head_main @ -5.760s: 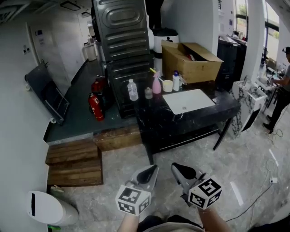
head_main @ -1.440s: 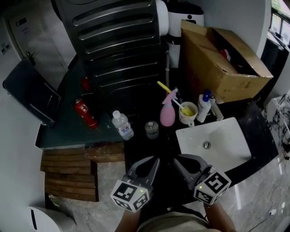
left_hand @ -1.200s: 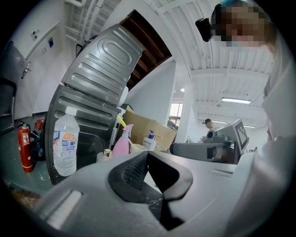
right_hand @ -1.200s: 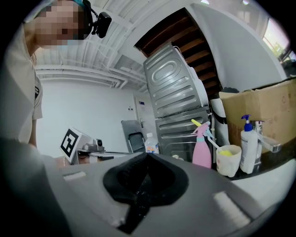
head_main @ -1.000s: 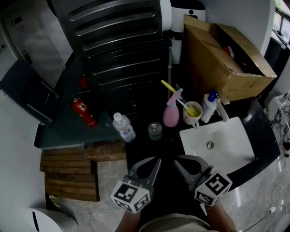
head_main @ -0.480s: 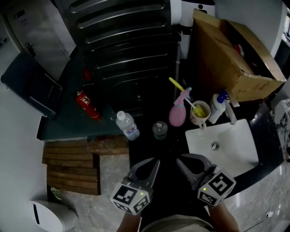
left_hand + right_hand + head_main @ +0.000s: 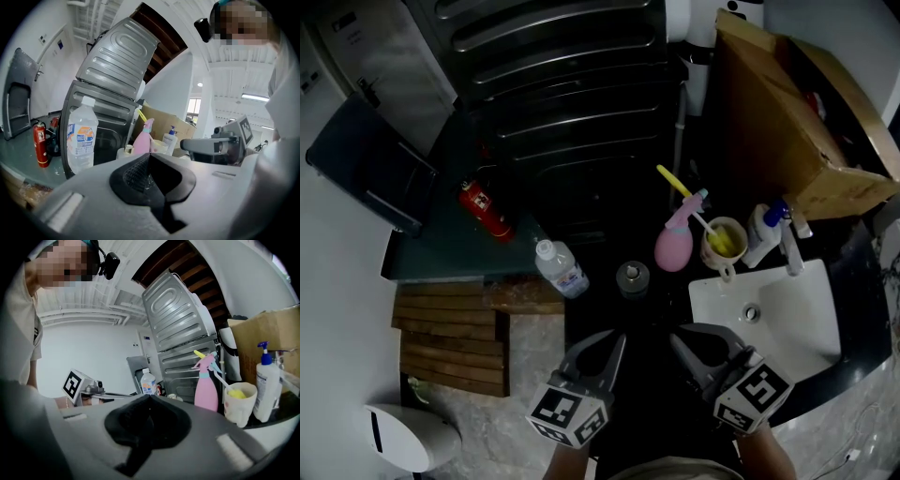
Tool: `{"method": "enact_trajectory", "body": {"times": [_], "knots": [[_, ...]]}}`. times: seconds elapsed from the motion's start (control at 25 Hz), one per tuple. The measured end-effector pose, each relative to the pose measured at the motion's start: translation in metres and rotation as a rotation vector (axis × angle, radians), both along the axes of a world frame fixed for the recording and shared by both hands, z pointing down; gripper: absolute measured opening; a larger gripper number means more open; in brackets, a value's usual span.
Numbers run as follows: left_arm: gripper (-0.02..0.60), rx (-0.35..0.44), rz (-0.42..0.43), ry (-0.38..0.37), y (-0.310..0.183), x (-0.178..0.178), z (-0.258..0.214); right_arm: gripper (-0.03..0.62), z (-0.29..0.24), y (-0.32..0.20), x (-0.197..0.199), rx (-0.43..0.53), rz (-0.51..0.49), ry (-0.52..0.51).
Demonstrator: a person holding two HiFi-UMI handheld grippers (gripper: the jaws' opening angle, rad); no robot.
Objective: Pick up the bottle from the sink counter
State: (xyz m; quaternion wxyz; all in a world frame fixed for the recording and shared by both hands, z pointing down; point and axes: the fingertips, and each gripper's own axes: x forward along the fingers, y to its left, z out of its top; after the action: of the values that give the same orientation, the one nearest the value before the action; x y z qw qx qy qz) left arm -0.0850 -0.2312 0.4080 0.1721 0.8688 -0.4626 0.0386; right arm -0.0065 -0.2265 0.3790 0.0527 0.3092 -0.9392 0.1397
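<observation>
Both grippers are held low at the near edge of the black stone sink counter [image 7: 649, 323], side by side and pointing away from me.

- Left gripper [image 7: 610, 344]: jaws pressed together with nothing between them; its own view shows the pads meeting in one seam. Its black-and-white marker cube [image 7: 567, 413] sits nearest me.
- Right gripper [image 7: 685, 342]: jaws likewise closed and empty, tips just short of the white rectangular sink basin [image 7: 787, 314]. Its marker cube [image 7: 754, 395] is tilted to the right.
- The two grippers angle slightly toward each other, apart, touching nothing on the counter.

Clear plastic water bottle with a white cap [image 7: 561, 269]: on the left end of the counter, beyond and left of the left gripper, well apart from both. It reads as upright in the left gripper view.

Right of it, in order:
- small glass jar with a metal lid [image 7: 632, 277]
- pink spray bottle [image 7: 673, 247]
- cream mug holding a yellow brush [image 7: 723, 245]
- white pump bottle [image 7: 763, 235]

Farther back are a grey ribbed metal machine [image 7: 572, 84] and a brown cardboard box [image 7: 797, 112].

Hard to make out:
- My hands are mostly hidden behind the cubes, and my forearms are cut off at the bottom edge.
- The dark counter blends into shadow, so its left edge is unclear.
- The bottle's label is too small to read.
- The box and the machine run out of frame.
</observation>
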Motion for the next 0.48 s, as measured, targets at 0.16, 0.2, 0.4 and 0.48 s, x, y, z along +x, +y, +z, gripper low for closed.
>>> {"method": "enact_trajectory", "body": {"times": [0.16, 0.2, 0.4, 0.48], "knots": [[0.006, 0.0, -0.014, -0.028, -0.014, 0.003, 0.008, 0.003, 0.007, -0.01, 0.006, -0.015, -0.017, -0.009], [0.006, 0.0, -0.021, -0.038, -0.018, 0.004, 0.009, 0.003, 0.009, -0.013, 0.008, -0.017, -0.021, -0.011], [0.006, -0.013, -0.055, -0.076, -0.035, 0.003, 0.017, 0.003, 0.014, -0.026, 0.012, -0.026, -0.05, -0.022], [0.006, -0.021, -0.065, -0.087, -0.041, 0.004, 0.021, 0.003, 0.016, -0.03, 0.014, -0.027, -0.059, -0.027]]}}
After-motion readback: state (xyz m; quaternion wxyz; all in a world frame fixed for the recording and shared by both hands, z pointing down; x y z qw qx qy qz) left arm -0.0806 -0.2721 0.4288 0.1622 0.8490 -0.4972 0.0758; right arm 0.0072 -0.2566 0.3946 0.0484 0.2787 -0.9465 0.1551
